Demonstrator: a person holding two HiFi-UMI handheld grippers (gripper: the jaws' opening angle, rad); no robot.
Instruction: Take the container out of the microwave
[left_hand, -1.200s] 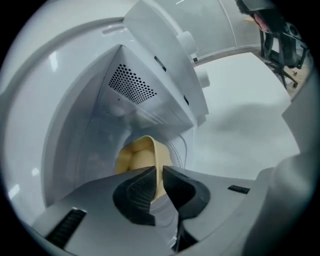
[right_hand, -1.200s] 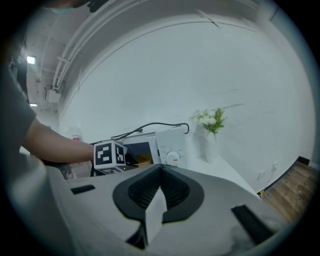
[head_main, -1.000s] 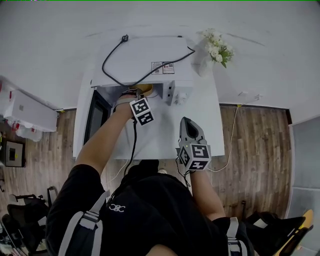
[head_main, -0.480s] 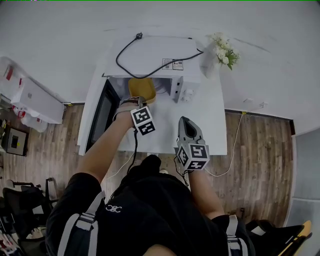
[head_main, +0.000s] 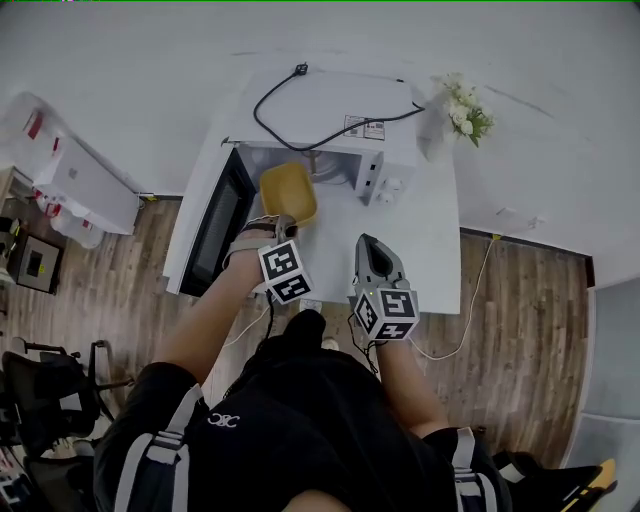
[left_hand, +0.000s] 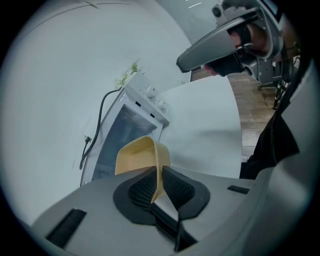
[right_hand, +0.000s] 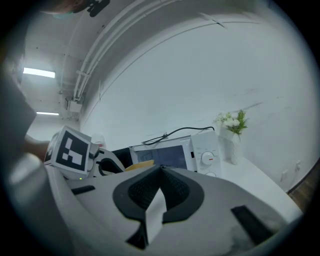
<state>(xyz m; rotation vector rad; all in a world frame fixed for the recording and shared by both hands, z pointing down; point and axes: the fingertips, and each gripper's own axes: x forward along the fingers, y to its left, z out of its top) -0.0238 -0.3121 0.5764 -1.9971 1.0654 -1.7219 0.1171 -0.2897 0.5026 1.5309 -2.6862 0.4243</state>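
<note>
You are pinching the near wall of the yellow container (left_hand: 140, 155) in your left gripper (left_hand: 160, 180) — its jaws are clamping tight on that thin wall. The container is sitting just outside the microwave (head_main: 330, 120), in front of its open cavity and beside the swung-out door (head_main: 215, 225). Your right gripper (right_hand: 159, 187) is hovering further out from the microwave over the white table (head_main: 425, 265) — jaws pressed together, gripping nothing. A vase of flowers (head_main: 445, 118) is standing on the microwave's control-panel side.
</note>
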